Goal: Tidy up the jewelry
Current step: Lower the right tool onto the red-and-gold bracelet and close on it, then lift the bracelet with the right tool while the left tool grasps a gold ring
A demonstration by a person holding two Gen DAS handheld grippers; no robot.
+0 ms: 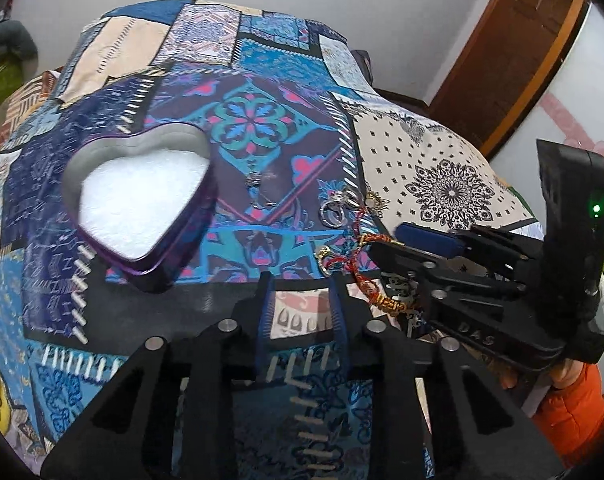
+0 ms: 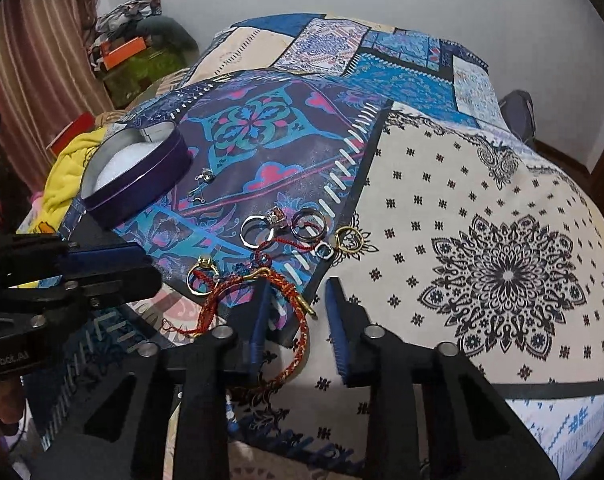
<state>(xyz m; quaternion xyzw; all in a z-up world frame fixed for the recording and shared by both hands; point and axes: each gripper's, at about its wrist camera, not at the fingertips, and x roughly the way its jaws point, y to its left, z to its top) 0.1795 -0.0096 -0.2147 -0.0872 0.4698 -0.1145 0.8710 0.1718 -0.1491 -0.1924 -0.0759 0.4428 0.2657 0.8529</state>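
Observation:
A purple heart-shaped tin [image 1: 142, 204] [image 2: 134, 176] with white lining lies open on the patchwork cloth. Right of it lie a small silver pendant [image 2: 206, 178], silver rings [image 2: 256, 232] [image 1: 333, 208], a gold ring [image 2: 200, 278] and a red-orange braided bracelet [image 2: 298, 320] [image 1: 365, 276]. My left gripper [image 1: 300, 284] hovers just short of the jewelry, its jaws narrowly apart over bare cloth. My right gripper [image 2: 298, 286] has a narrow gap too. The bracelet's gold clasp lies between its fingers, which do not press on it. Each gripper shows sideways in the other's view.
The cloth [image 2: 461, 200] covers a bed that drops away at the far and right edges. A wooden door [image 1: 513, 52] stands at the back right. Clutter [image 2: 134, 52] and a yellow fabric [image 2: 70, 176] lie beyond the tin. An orange sleeve [image 1: 573, 408] is behind the right gripper.

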